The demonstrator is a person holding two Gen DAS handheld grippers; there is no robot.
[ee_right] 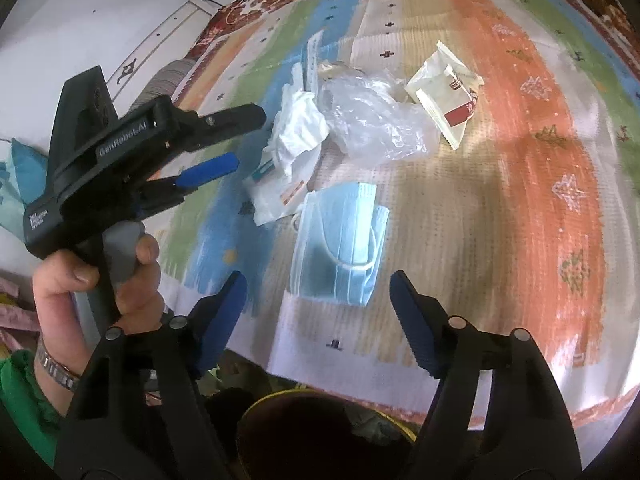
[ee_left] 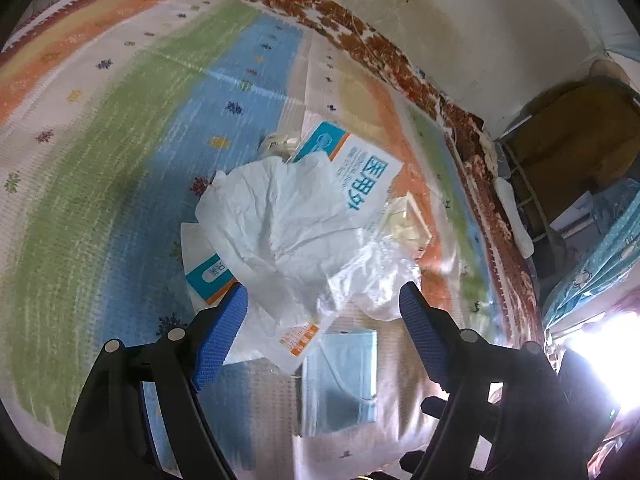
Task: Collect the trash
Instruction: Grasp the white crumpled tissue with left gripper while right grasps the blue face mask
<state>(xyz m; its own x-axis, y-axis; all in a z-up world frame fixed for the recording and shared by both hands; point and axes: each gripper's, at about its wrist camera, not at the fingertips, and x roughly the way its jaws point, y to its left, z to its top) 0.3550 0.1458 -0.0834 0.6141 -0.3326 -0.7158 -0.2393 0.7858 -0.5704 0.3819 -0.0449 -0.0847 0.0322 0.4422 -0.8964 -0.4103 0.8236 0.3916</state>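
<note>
Left gripper (ee_left: 324, 300): hanging open over the crumpled tissue (ee_left: 276, 216).
Right gripper (ee_right: 318, 292): hanging open above the blue face mask (ee_right: 340, 240).
Rug (ee_right: 520, 160): lying under both.

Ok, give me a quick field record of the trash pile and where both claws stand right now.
surface: striped mat
trash: crumpled white paper, clear plastic bag, blue face mask, white-and-blue packet, cream wrapper
left claw: open, above the white paper, nothing gripped
right claw: open, above the near edge of the mask, nothing gripped
bin: dark container with yellow rim, below the right claw
</note>
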